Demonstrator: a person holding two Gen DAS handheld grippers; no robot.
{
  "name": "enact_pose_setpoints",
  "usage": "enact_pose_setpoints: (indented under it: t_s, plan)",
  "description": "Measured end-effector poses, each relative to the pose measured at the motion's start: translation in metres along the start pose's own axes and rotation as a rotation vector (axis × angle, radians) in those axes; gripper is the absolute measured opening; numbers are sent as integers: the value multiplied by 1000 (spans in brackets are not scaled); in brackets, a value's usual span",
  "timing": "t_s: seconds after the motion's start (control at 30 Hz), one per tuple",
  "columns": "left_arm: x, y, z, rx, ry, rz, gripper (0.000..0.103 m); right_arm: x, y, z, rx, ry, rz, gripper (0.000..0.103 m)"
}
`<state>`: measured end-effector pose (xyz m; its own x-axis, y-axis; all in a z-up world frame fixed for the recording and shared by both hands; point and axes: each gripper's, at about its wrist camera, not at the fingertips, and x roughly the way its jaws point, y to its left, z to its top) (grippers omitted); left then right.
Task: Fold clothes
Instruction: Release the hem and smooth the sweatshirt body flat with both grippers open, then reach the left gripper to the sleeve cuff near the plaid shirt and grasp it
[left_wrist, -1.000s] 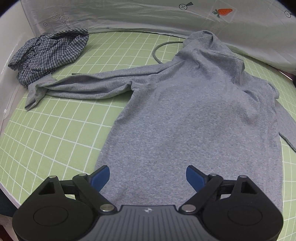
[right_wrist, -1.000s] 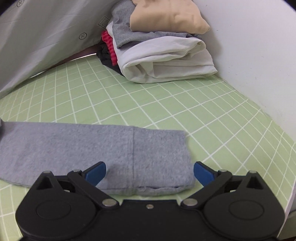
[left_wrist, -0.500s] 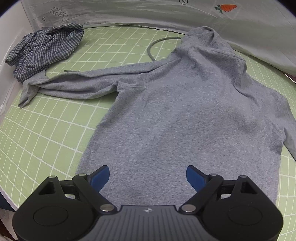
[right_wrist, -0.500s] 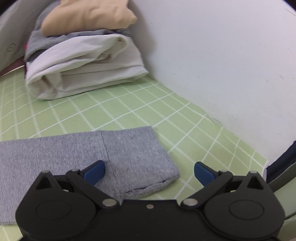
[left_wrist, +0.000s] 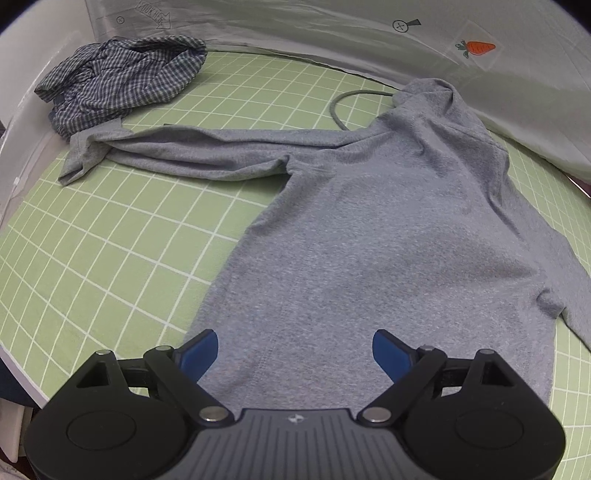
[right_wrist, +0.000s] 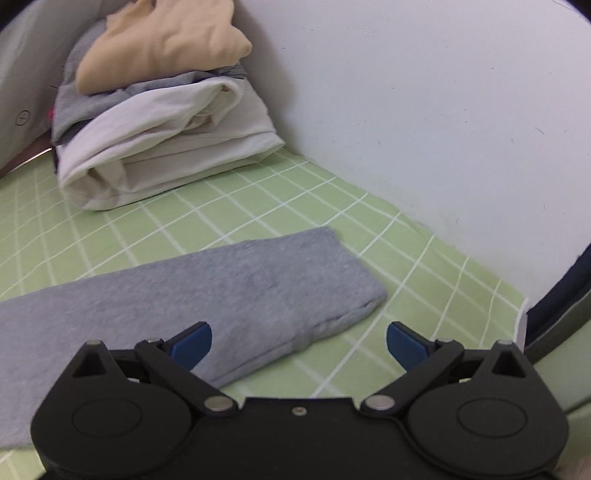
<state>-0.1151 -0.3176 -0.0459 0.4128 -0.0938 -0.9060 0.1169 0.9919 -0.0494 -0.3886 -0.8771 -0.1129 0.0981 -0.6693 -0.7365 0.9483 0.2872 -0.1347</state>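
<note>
Two views, each with its own share. Left wrist view: grey hoodie (left_wrist: 388, 229) spread flat on the green grid mat (left_wrist: 110, 240), hood end far, up against the pale sheet (left_wrist: 332, 40) at the back, hem near, under the left gripper (left_wrist: 295, 350). Long axis runs from near to far, leaning slightly right. One sleeve (left_wrist: 184, 155) stretches out to the left, roughly crosswise to the body, its cuff touching a crumpled checked shirt (left_wrist: 122, 77) in the far left corner. A drawstring (left_wrist: 354, 99) loops on the mat beside the hood. Left fingers (left_wrist: 199, 350) are spread wide, released, nothing between them but the hem below.

Right wrist view only: the hoodie's other sleeve (right_wrist: 184, 295), lying flat, long axis running left to right and angled a little away, cuff end pointing right toward the white wall (right_wrist: 443, 110). Folded pile (right_wrist: 166, 122) in the far corner against that wall: tan piece on top, grey under it, white at the bottom, well apart from the sleeve. Right gripper (right_wrist: 299, 339) sits over the cuff edge, fingers (right_wrist: 192, 341) wide apart, gripping nothing; left one above the sleeve cloth, right one over bare mat.
</note>
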Motion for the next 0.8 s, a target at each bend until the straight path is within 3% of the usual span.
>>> enact_pose_setpoints:
  t_s: [0.3, 0.47, 0.8]
  plan:
    - [1, 57, -2, -23, 8, -29, 91, -106, 88, -82, -142, 38, 246, 102]
    - [6, 103, 7, 30, 11, -31, 91, -170, 141, -131, -228, 50, 355, 102]
    - [24, 248, 56, -30, -10, 18, 91, -260, 242, -211, -297, 81, 383, 103]
